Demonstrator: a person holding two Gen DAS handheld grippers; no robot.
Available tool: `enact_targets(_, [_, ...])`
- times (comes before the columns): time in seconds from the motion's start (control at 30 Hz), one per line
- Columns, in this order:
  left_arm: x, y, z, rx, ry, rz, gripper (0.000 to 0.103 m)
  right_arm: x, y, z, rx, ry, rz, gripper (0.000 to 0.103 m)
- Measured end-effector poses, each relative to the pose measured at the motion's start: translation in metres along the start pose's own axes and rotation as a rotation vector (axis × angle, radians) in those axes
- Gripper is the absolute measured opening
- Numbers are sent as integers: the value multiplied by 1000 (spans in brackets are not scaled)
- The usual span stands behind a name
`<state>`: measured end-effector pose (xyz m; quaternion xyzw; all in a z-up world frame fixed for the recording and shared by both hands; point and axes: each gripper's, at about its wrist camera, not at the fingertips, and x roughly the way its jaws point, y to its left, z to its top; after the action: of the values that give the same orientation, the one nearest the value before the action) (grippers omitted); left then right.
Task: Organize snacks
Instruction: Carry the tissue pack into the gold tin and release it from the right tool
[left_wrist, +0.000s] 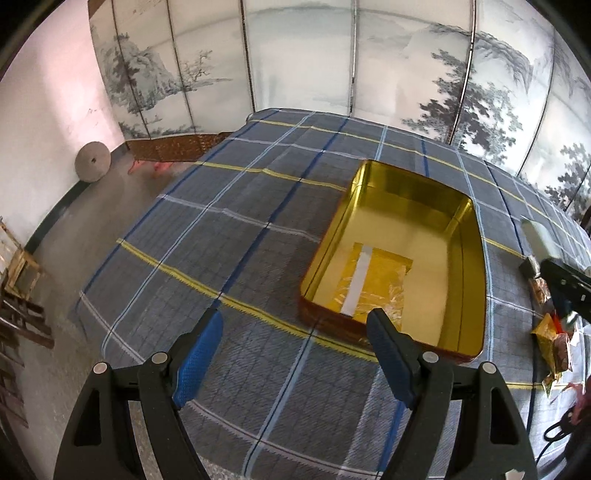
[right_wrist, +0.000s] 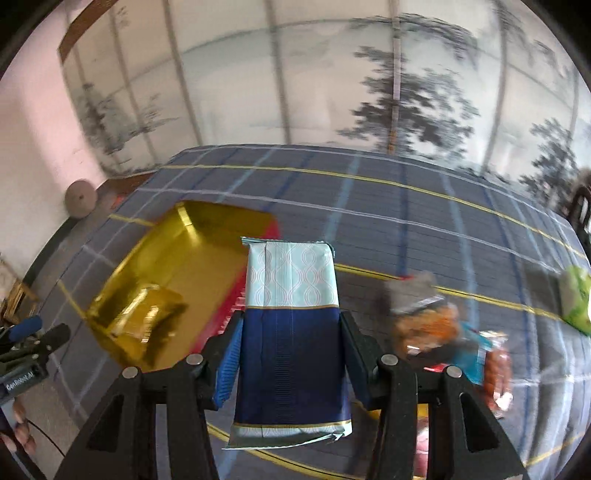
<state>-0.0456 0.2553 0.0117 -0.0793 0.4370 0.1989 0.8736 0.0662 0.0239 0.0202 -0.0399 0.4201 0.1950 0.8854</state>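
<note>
Above the plaid table, right jaws clamp a blue-and-mint snack packet (right_wrist: 291, 332); left jaws gape empty.

Your tin (left_wrist: 458, 258) sits on the tabletop (left_wrist: 236, 229) with one packet (left_wrist: 373, 284) lying inside it. The packet in your right tongs (right_wrist: 291, 325) hangs just right of the tin, and loose snacks (right_wrist: 454, 332) lie farther right.
</note>
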Motion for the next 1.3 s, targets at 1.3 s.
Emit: enact_targets(1.3, [-10, 63, -10, -112, 5, 73, 77, 83, 115, 10, -102, 120, 9, 51])
